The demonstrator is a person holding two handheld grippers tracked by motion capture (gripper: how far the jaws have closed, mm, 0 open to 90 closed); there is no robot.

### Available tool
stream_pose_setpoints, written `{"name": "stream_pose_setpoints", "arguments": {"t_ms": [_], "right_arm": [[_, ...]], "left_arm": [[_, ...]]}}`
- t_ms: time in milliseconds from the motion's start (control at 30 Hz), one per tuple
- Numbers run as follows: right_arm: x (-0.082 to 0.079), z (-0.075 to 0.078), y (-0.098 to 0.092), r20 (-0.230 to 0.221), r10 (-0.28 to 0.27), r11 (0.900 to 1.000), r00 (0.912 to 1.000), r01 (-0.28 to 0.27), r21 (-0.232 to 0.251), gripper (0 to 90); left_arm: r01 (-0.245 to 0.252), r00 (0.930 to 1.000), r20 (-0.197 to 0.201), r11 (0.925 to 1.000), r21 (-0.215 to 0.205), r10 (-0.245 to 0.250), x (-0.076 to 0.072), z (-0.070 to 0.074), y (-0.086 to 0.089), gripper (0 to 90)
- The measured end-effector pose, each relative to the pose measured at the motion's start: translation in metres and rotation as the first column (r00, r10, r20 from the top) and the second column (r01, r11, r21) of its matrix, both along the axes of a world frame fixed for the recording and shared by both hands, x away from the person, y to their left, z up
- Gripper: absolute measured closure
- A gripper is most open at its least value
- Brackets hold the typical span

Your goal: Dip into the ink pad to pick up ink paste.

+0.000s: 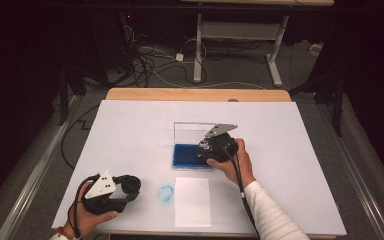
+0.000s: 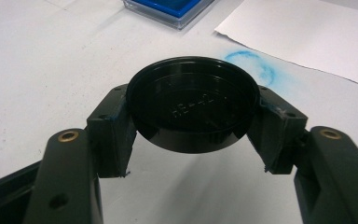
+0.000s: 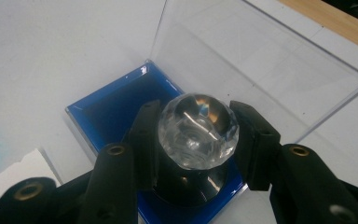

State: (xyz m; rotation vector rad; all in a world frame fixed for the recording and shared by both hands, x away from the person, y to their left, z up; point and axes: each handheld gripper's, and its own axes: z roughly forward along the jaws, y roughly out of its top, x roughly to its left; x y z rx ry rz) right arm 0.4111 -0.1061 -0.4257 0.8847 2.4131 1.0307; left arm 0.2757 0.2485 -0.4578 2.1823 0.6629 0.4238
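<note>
A blue ink pad (image 1: 186, 156) with its clear lid (image 1: 192, 131) raised is seen on the white surface (image 1: 130, 130). Over the pad, a faceted clear stamp knob (image 3: 198, 130) is pinched by the right gripper (image 3: 196, 140). Well left of the pad, a black round cap (image 2: 192, 102) is clamped in the left gripper (image 2: 193, 126).

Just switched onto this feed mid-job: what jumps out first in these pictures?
The right gripper is shut on a faceted clear knob atop a black stamp, held over the blue ink pad in its open clear case mid-table. Near the front-left edge, the left gripper clamps a round black cap, beside a smudged blue ring print and a white paper sheet.
</note>
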Motion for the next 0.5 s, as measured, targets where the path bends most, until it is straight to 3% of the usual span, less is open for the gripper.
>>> {"name": "stream_pose_setpoints", "arguments": {"t_ms": [500], "right_arm": [[0.0011,-0.0036,-0.0012,-0.026,-0.005,1.000,0.9997,0.005,0.016,56.9]], "left_arm": [[0.000,1.0000,-0.005,1.0000,-0.003,0.000,0.0007,-0.0002,-0.0004,36.7]]}}
